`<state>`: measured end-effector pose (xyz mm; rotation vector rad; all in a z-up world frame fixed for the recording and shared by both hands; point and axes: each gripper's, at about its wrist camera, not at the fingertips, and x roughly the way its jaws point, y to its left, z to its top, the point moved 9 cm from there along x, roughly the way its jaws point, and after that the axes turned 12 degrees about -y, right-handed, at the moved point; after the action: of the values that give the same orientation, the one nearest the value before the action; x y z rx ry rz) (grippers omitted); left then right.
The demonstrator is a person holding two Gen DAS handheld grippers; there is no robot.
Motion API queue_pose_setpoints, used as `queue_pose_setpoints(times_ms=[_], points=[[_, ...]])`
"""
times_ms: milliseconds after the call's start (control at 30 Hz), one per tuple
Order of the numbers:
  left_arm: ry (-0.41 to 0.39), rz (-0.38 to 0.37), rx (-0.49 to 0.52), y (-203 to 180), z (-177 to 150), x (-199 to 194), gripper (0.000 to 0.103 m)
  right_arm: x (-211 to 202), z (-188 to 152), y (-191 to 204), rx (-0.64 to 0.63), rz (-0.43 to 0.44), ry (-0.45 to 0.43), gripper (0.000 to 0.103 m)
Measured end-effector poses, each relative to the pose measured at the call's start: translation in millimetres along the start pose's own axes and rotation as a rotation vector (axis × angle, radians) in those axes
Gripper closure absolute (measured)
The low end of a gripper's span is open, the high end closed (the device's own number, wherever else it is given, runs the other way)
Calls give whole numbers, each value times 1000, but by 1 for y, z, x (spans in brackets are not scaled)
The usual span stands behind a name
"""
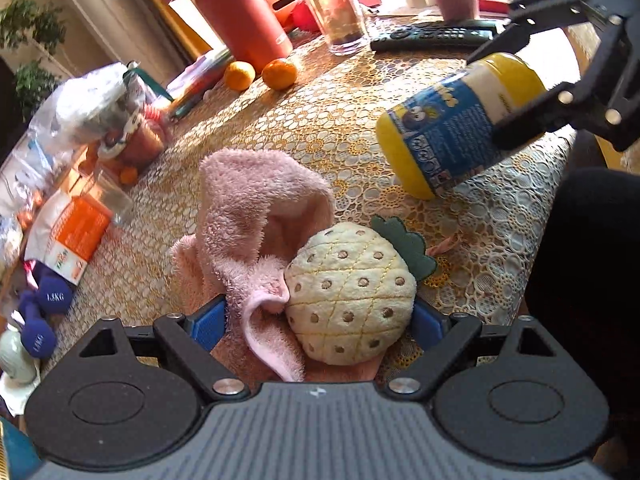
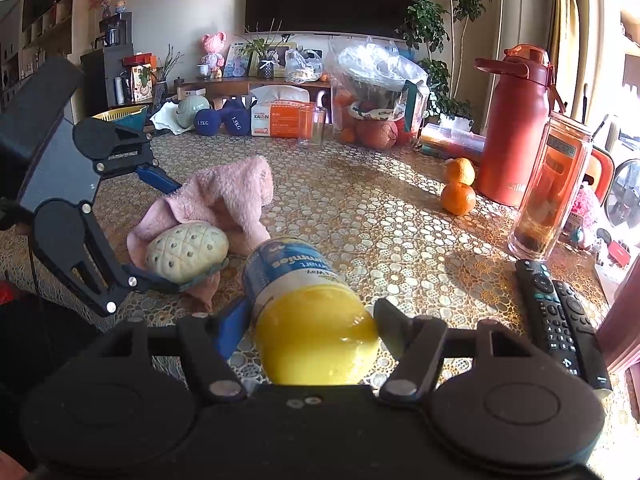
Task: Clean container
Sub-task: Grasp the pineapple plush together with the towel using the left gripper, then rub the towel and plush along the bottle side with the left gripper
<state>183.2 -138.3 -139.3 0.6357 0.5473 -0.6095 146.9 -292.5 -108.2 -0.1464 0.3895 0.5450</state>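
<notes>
Judging by the layout, wiping has not begun: the yellow container [image 2: 312, 312] is lifted off the lace tablecloth [image 1: 360, 120] and tilted, clenched at its lid end by the right gripper [image 2: 316, 320], while the left gripper [image 1: 320, 320] clamps the pink cloth [image 1: 248, 208] with its pineapple-shaped pad [image 1: 352, 292], low on the table. Cloth and container sit near each other, not touching; every surface remains to rub
</notes>
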Motion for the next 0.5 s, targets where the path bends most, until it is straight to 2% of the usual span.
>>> queue_pose_setpoints(times_ms=[33,100,233,433,500], points=[[-3,2,-16,1,1,0,12,0,-1,0,0,0,1,36],[-19,4,-38,0,3,-3,29,-1,-1,0,0,1,3,36],[-48,26,-77,-1,9,-11,52,-1,-1,1,5,0,4,36],[-81,54,-208,12,18,-22,68,-1,0,2,-1,-4,4,36],[-99,54,-285,20,24,-29,75,0,0,2,-3,-4,4,36]])
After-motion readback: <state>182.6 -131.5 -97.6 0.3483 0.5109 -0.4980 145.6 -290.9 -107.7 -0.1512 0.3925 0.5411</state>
